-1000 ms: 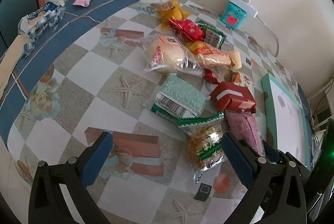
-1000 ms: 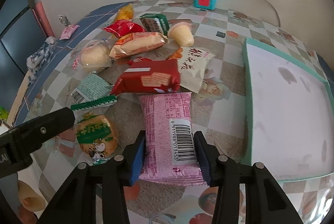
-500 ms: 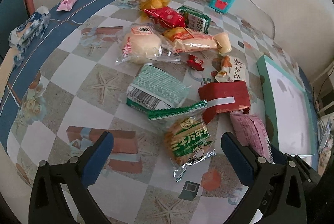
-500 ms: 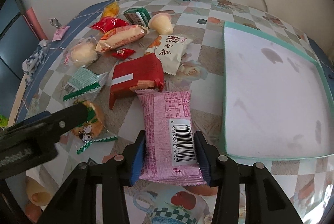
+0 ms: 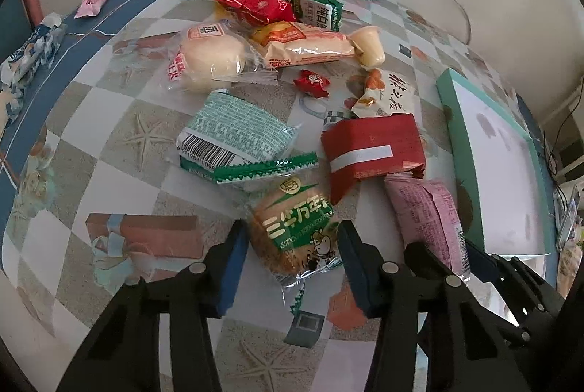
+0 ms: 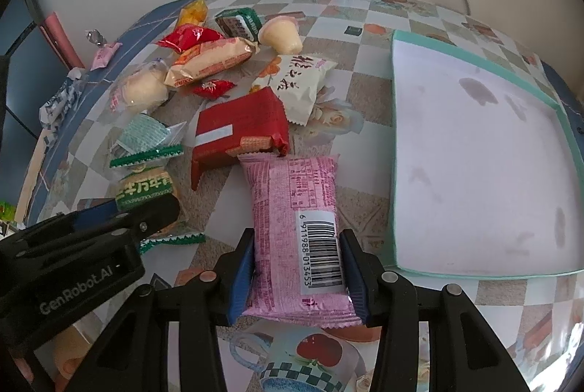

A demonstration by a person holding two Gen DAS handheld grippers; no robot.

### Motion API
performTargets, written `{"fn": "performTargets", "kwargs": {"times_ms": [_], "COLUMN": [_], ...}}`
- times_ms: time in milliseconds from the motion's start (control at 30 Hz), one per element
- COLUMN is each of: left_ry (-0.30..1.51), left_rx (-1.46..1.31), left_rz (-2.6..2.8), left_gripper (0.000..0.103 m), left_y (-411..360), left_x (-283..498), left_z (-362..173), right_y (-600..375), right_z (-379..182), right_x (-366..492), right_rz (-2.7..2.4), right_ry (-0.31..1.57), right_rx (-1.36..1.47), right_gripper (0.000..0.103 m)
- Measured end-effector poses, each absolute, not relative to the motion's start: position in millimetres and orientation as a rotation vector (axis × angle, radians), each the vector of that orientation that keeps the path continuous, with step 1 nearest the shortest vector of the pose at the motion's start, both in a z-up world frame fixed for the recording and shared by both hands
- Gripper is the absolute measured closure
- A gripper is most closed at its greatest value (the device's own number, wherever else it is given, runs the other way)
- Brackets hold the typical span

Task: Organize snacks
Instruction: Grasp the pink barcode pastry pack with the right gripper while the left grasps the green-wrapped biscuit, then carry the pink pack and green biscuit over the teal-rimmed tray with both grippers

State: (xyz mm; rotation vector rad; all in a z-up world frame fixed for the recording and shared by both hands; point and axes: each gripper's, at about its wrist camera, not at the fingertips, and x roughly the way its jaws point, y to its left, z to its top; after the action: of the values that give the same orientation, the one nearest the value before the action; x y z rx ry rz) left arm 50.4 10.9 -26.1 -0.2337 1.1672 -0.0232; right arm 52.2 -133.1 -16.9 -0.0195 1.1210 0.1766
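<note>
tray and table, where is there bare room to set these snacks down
The tray is bare inside its green rim. The table is also free left of the green packet, out to the blue border. The middle is crowded, from the red box back to the yellow bag; the strip between the pink pack and the tray is narrow.

"GenRobot.AI" on the left tool (image 6: 109,224); barcode digits "6911988013453" on the pink snack packet (image 6: 297,227).
</note>
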Motion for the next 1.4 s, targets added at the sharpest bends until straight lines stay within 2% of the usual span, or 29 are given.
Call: {"fn": "performTargets", "kwargs": {"times_ms": [433,600,933,1133,1400], "left_ry": [1.17,1.166,1.143,1.132,1.114], "left_rx": [-0.289,-0.275,-0.287,-0.292,-0.298], "left_rz": [-0.045,-0.029,-0.02,-0.017,-0.01], "left_gripper": [0.053,0.058,0.077,0.083,0.083], "left_y": [16.2,16.7,25.3,28.5,28.9], "left_x": [51.9,49.2,38.4,32.0,28.8], "left_z": [-30.0,-25.4,-8.8,-0.7,8.3], "right_y": [-123.0,-125.2,-133.4,-142.4,-146.7], "right_z": [-26.4,-22.2,-3.8,10.0,25.0], "right_x": [56.6,53.6,43.1,40.1,34.1], "right_rz": [0.172,0.17,0.143,0.121,0.111], "right_ry": [1.117,1.111,1.076,1.05,1.01], "right_rx": [-0.087,-0.085,-0.074,-0.048,-0.032], "right_gripper": [0.054,0.057,0.057,0.058,0.058]}}
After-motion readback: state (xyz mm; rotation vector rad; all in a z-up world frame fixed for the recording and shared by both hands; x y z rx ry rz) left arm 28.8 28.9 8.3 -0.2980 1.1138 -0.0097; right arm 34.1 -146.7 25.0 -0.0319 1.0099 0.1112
